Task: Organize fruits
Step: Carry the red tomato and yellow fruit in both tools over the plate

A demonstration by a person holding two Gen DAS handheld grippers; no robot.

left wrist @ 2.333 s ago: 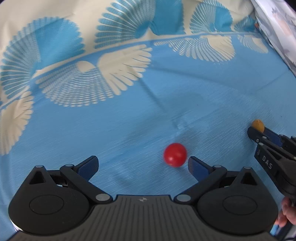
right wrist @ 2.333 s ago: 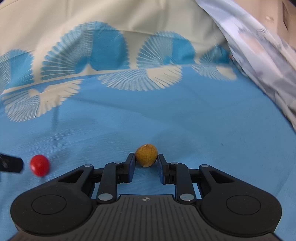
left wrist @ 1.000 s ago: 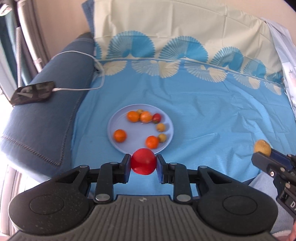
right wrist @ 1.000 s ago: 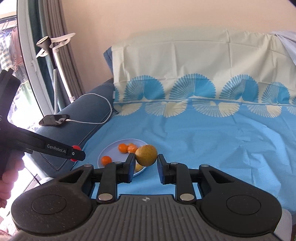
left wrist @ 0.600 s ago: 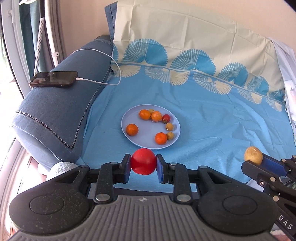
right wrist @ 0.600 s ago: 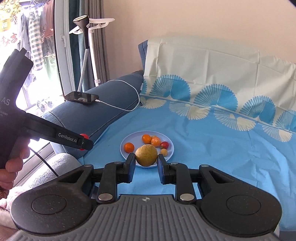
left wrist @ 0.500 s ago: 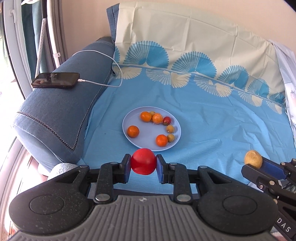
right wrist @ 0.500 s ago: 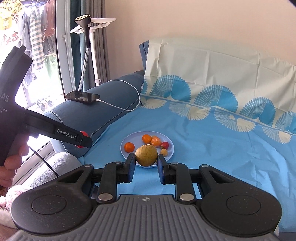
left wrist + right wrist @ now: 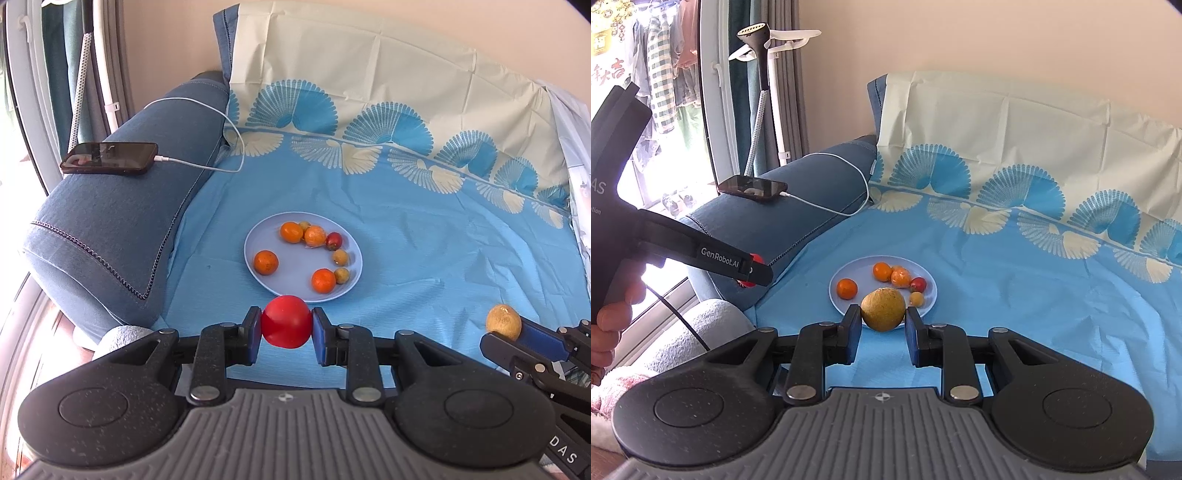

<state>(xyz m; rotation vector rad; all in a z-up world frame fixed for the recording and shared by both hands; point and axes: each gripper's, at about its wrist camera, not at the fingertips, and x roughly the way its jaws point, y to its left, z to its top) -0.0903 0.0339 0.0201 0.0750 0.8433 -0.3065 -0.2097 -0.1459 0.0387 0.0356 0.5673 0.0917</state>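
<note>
Two fruits are in hand, one per tool. The left tool (image 9: pixel 286 329) pinches a red fruit (image 9: pixel 286 326) across its middle, both blue pads pressed to its sides; it hangs just short of the near rim of the plate (image 9: pixel 258 236). The right tool (image 9: pixel 882 325) pinches a yellow fruit (image 9: pixel 883 308) the same way, also on the near side of the plate and to the right of the red one.

Both fruits look small, round and light. The red one is smooth and glossy, so I judge it slippery and likely to squirt out if the squeeze shifts off its widest part; its skin may bruise or split under hard pressure. The yellow one looks matt and rougher, so it should grip better. A hold across the widest girth, as now, seems best for each. Once released on the smooth plate, either may roll toward the fruits already lying there.

Readable writing: "GenRobot.AI" along the left tool's finger in the right wrist view, and "DAS" on the right tool's body in the left wrist view.
</note>
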